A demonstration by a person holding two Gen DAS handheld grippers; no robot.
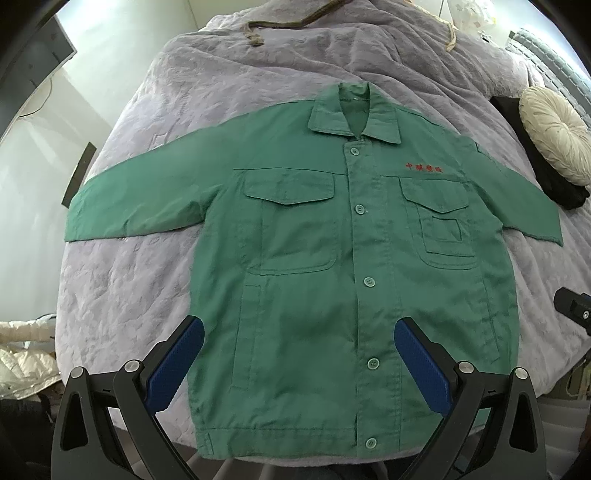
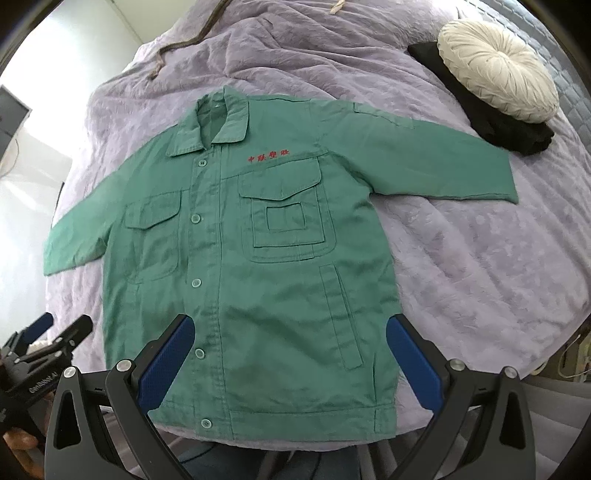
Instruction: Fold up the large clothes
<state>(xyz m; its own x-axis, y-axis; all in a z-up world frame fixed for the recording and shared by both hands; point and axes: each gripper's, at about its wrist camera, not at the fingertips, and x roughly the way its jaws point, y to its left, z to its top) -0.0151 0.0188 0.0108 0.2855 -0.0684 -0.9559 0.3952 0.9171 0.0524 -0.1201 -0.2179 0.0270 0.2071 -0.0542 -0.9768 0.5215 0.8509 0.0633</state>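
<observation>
One green work jacket [image 1: 314, 258] lies face up and buttoned on a lilac bedspread [image 1: 147, 277], spread flat with its two sleeves stretched out to either side and its collar pointing away from the cameras. Five green buttons run down its front placket, two flapped chest pockets sit on either side of that placket, and one line of red embroidered characters [image 2: 269, 156] crosses the chest above one pocket. The left gripper [image 1: 299, 362] hangs above the jacket's lower hem with its two blue-padded fingers spread wide and nothing between them. The right gripper [image 2: 290, 360] hangs likewise over the hem, its two blue pads also set far apart and empty. Each gripper shows at the edge of the other's view. Beyond the jacket's sleeve, near the bed's far side, one round cream pleated cushion [image 2: 496, 70] rests on one folded black garment [image 2: 491, 122], well apart from the jacket. One brownish cord [image 1: 288, 24] lies across the bedspread above the collar. One pale quilted garment [image 1: 26, 365] shows beside the bed in the left wrist view.
</observation>
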